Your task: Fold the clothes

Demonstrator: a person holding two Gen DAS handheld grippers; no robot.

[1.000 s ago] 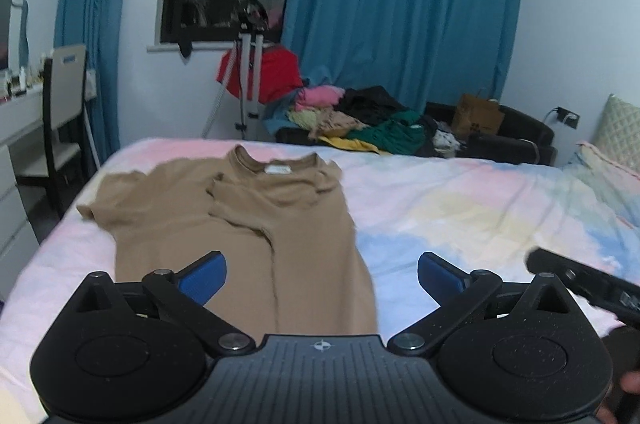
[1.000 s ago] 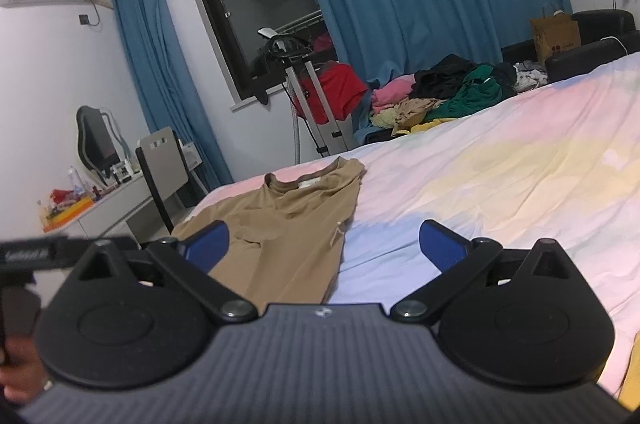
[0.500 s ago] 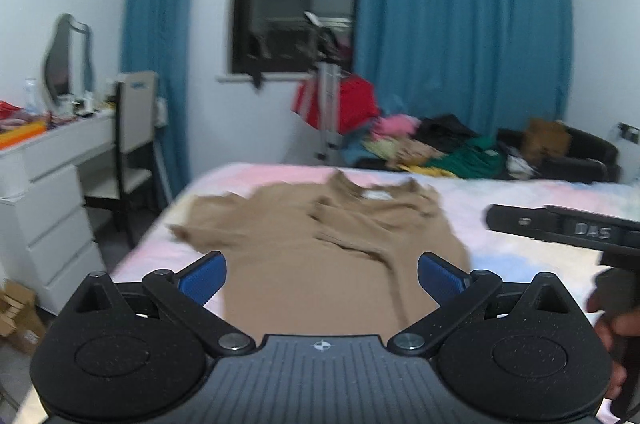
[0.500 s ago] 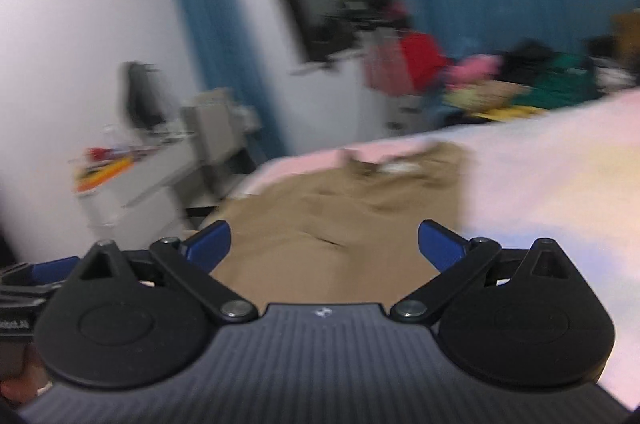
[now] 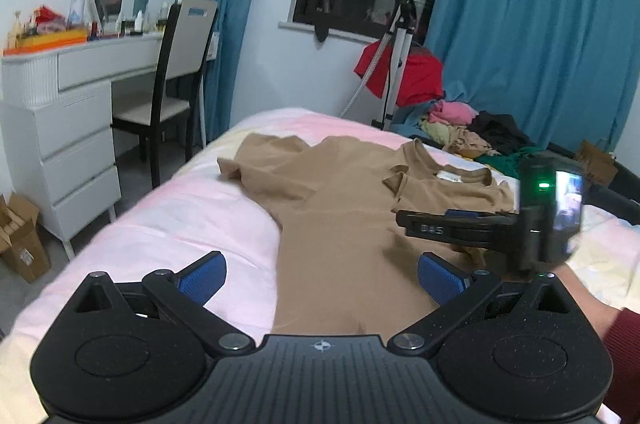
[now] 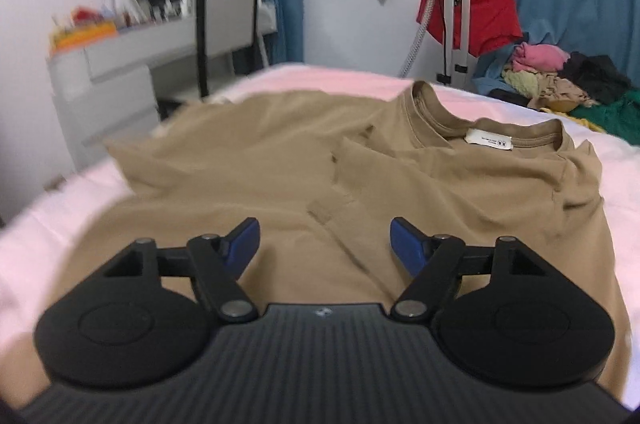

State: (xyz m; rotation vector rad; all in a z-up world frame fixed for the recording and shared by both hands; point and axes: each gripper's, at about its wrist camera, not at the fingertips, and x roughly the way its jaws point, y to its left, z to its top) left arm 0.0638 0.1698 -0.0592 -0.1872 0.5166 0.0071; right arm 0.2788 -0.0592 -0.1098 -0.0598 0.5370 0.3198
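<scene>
We found the tan T-shirt (image 6: 400,184) flat on the pink bed (image 5: 180,216), collar far, hem near, long axis running away from us. The right gripper (image 6: 325,244) hung over its folded-in sleeve, jaws closing with nothing between them. The left gripper (image 5: 322,278) gaped wide and empty near the shirt's left edge. Fabric: soft, matte, lightly creased knit.

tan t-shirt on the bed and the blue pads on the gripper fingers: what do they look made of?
Tan T-shirt: soft matte knit, probably cotton jersey; it drapes in limp wrinkles, with a ribbed collar and a sewn label.
Blue pads: likely rubber or soft plastic; matte with a fine dotted grip texture, set on black hard plastic fingers.
</scene>
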